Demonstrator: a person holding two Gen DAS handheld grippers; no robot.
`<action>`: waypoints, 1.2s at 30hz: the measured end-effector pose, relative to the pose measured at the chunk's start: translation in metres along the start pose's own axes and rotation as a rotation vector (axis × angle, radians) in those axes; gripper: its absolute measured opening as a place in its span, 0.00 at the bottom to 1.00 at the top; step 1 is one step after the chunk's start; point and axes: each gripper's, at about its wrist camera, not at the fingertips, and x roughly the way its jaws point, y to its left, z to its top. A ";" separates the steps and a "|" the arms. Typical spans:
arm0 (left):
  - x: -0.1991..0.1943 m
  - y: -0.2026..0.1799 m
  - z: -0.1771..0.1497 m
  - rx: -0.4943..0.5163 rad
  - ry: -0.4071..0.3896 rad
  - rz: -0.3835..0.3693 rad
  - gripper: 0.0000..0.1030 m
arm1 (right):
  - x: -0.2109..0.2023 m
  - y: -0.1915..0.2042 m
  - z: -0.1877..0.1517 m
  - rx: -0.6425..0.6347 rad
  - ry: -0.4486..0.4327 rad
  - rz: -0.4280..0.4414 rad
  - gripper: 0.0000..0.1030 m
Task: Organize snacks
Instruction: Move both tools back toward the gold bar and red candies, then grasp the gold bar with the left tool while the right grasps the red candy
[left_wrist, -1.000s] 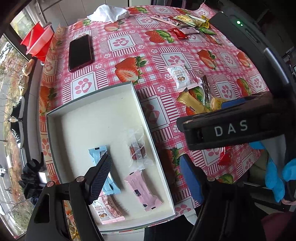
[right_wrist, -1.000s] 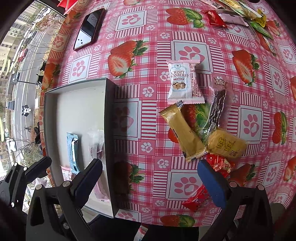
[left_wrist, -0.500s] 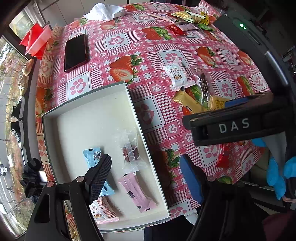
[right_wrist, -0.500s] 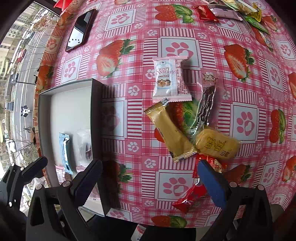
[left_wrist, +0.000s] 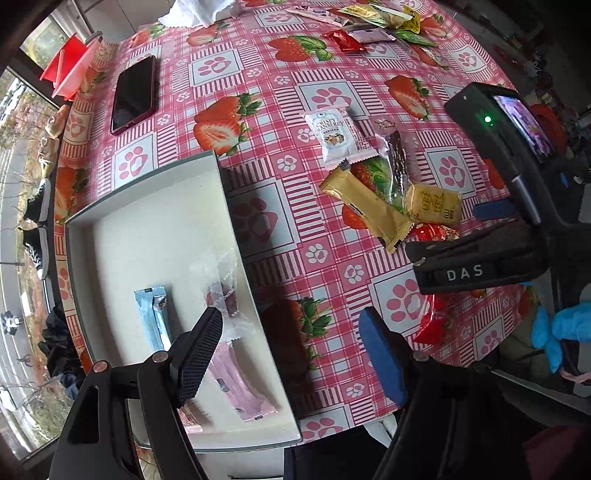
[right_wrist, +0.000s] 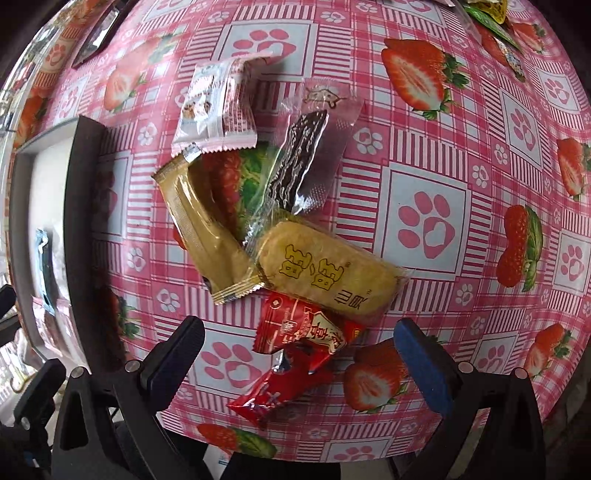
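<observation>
Your right gripper (right_wrist: 295, 354) has dropped closer to the loose cluster of snacks: a second ago the packets sat small and far below it, and now they fill its view, with two red packets lying between the spread, empty fingers. That reads as the approach to the next pick, not yet a grasp; neither pad touches a wrapper.

From those fingers outward: the upper red packet (right_wrist: 299, 328) sits at twelve o'clock from the gap, overlapping the lower red packet (right_wrist: 280, 387). Beyond it lie the yellow cake packet (right_wrist: 328, 277) at one o'clock, the gold bar (right_wrist: 207, 229) at eleven, then the dark chocolate bar (right_wrist: 295, 158) and the cranberry packet (right_wrist: 214, 107) farther up.

Your left gripper (left_wrist: 288, 354) has slid toward the table side of the white tray (left_wrist: 147, 221); its fingers stand wide apart, holding nothing, straddling the tray's right wall. The tray holds a blue bar (left_wrist: 153, 314), a clear packet (left_wrist: 221, 291) and a pink bar (left_wrist: 243, 384).
</observation>
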 end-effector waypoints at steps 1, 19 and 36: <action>0.003 -0.003 0.000 -0.009 0.010 -0.002 0.77 | 0.006 -0.002 -0.001 -0.017 0.010 -0.014 1.00; 0.079 -0.017 0.068 -0.455 0.109 -0.104 0.77 | 0.047 -0.108 -0.040 -0.002 0.066 -0.038 1.00; 0.099 -0.052 0.097 -0.408 0.107 0.025 0.72 | 0.051 -0.114 -0.026 -0.088 0.072 -0.038 1.00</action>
